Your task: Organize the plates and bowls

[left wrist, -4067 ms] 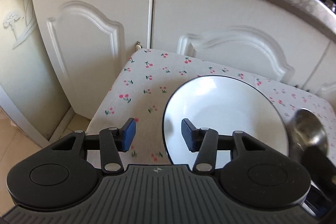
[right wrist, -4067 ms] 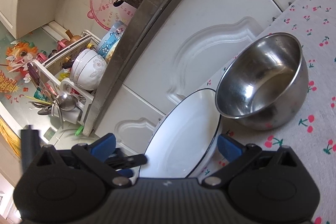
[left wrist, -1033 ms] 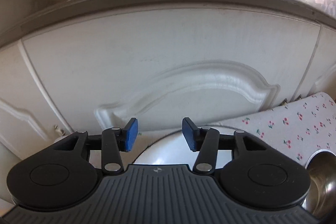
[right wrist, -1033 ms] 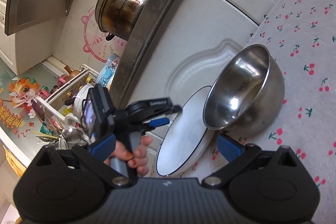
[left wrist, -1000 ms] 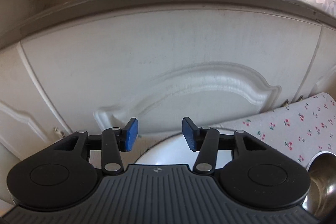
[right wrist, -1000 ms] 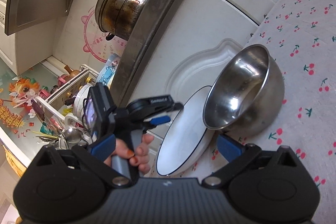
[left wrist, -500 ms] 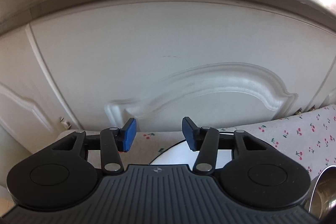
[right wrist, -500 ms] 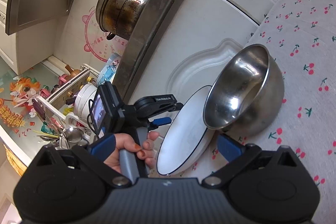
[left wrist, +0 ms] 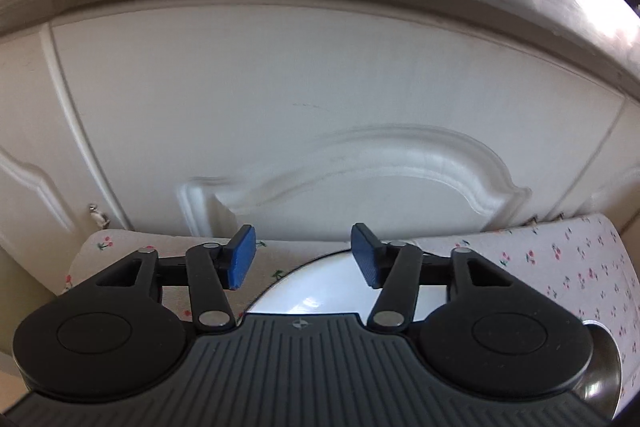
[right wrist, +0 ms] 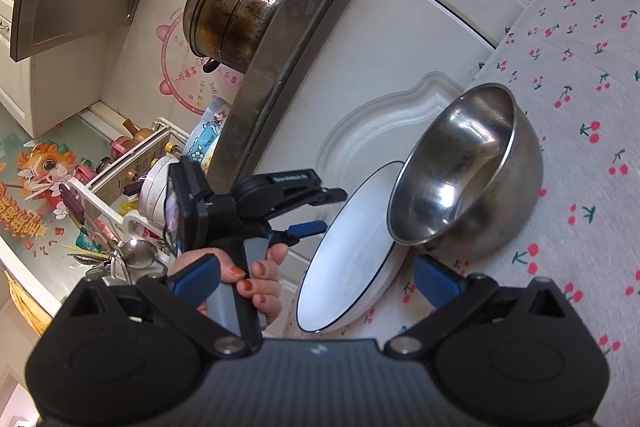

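The left gripper (left wrist: 302, 255) is hovering over the plate (left wrist: 320, 297), jaws spread and just widening, empty. The plate is lying on the desk (right wrist: 580, 107), touching the bowl (right wrist: 468, 167) at its 2 o'clock. The right gripper (right wrist: 316, 275) is waiting, jaws wide, empty. Best to straddle the plate's free rim squarely before pinching, keeping clear of the bowl.

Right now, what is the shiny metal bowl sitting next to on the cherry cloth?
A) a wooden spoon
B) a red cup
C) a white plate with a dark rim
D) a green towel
C: the shiny metal bowl stands right beside the white plate with a dark rim on the cherry cloth.
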The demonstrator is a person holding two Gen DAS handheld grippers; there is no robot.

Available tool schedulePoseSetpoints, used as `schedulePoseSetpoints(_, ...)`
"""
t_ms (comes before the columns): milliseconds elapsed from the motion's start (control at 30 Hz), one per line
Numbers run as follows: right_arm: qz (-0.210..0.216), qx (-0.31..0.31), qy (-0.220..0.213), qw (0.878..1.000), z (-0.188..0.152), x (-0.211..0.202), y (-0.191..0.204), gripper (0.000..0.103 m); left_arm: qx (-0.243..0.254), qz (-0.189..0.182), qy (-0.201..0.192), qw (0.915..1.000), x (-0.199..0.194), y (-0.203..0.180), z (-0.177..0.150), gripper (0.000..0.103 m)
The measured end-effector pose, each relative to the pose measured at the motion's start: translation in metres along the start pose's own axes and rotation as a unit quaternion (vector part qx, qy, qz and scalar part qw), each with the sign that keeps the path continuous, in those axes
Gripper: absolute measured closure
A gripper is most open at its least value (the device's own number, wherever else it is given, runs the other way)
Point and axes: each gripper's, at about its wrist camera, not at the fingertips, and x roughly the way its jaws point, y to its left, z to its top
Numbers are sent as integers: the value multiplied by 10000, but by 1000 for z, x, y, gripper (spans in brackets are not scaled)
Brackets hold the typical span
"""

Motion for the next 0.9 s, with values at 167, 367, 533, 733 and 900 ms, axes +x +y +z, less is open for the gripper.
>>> schedulePoseSetpoints(167,-9,-26,15,10000,0,1,1,1,361,-147,332,9987,11,-2,-5,23)
schedulePoseSetpoints(367,-6,-26,19,10000,0,1,2,1,537,-233,374,9976,13,3,-21,20)
schedulePoseSetpoints(533,9,3,12,10000,1,1,1,1,751,-228,385,9962,4,0,-36,42)
schedulePoseSetpoints(733,-41,-37,15,10000,1,2,2,1,704,-259,355,9966,-36,3,-61,64)
schedulePoseSetpoints(900,-273,-139,20,9995,1,4,4,7,747,-249,308,9964,-48,-8,-75,68)
